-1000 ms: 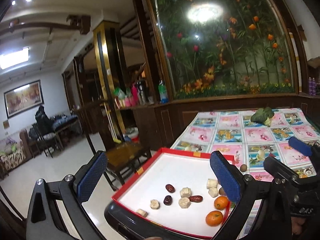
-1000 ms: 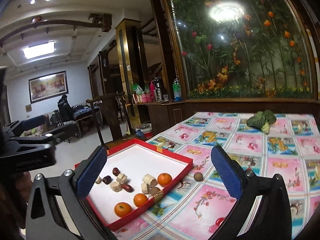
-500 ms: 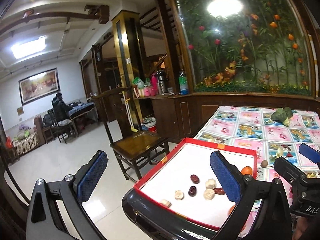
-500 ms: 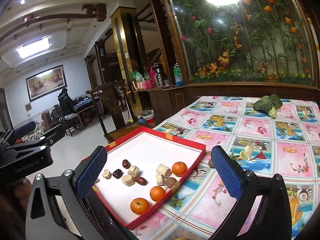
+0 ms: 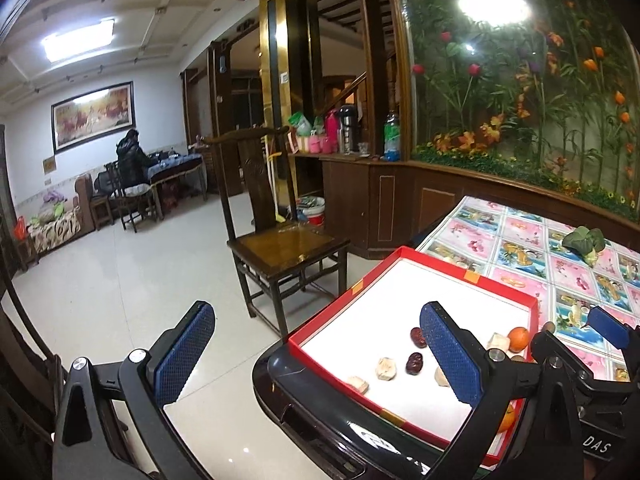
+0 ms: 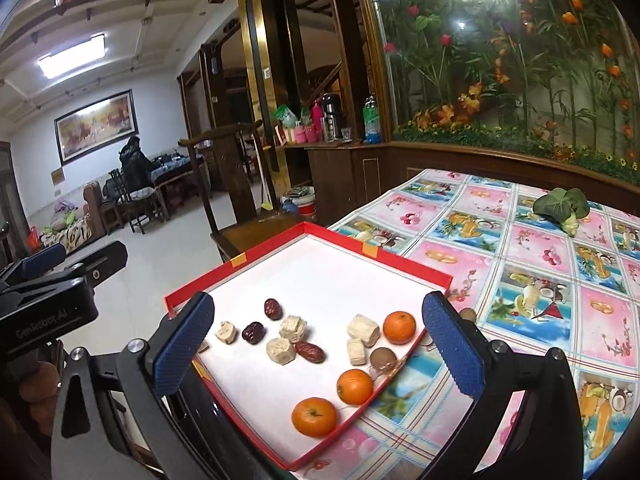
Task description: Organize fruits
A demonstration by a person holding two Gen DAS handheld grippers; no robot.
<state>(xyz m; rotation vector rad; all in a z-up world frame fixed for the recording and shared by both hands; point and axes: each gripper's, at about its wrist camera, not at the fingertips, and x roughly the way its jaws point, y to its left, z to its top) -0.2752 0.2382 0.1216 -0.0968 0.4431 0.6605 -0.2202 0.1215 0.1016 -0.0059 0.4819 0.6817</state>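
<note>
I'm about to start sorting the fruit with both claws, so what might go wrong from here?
The red tray seems to overhang the table's edge, so pressing on that side might tip it. The three tangerines lie loose and could roll when nudged. One small brown fruit sits outside the tray, half hidden behind the open right claw, and could be overlooked.

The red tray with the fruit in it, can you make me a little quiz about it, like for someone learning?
1. How many oranges lie in the red tray?
2. True or false: the right gripper holds a date.
3. What lies far off on the tablecloth: A leafy greens, B a banana?

Key: 1 three. 2 false, its jaws stand open and empty. 3 A.
</note>
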